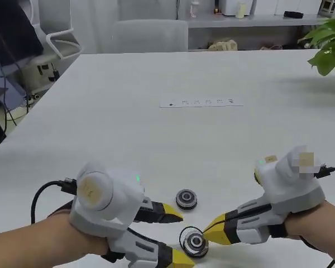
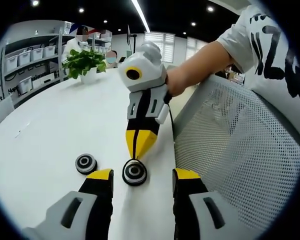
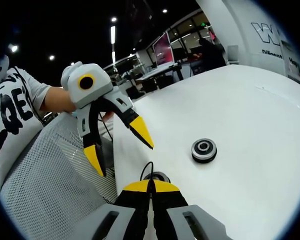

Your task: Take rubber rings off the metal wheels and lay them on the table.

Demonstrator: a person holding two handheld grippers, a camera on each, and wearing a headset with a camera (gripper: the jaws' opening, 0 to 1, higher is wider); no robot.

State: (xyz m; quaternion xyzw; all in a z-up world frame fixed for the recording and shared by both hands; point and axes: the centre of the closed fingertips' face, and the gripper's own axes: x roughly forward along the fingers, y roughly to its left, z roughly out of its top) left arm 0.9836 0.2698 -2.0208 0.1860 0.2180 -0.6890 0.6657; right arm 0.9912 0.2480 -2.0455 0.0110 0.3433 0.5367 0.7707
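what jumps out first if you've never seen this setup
Two white hand-held grippers with yellow-tipped jaws meet low over the pale table. The right gripper is shut, pinching a thin black rubber ring that loops loosely around the near metal wheel, while the left gripper stands open beside it. A second wheel lies just beyond, apart from both.

Soft, even light fills the head view; the white tabletop (image 1: pixel 212 145) is bright, with only faint shadows near the person. Both gripper views bend strongly toward their edges, and ceiling lights (image 2: pixel 140 12) glare as spots and strips overhead.
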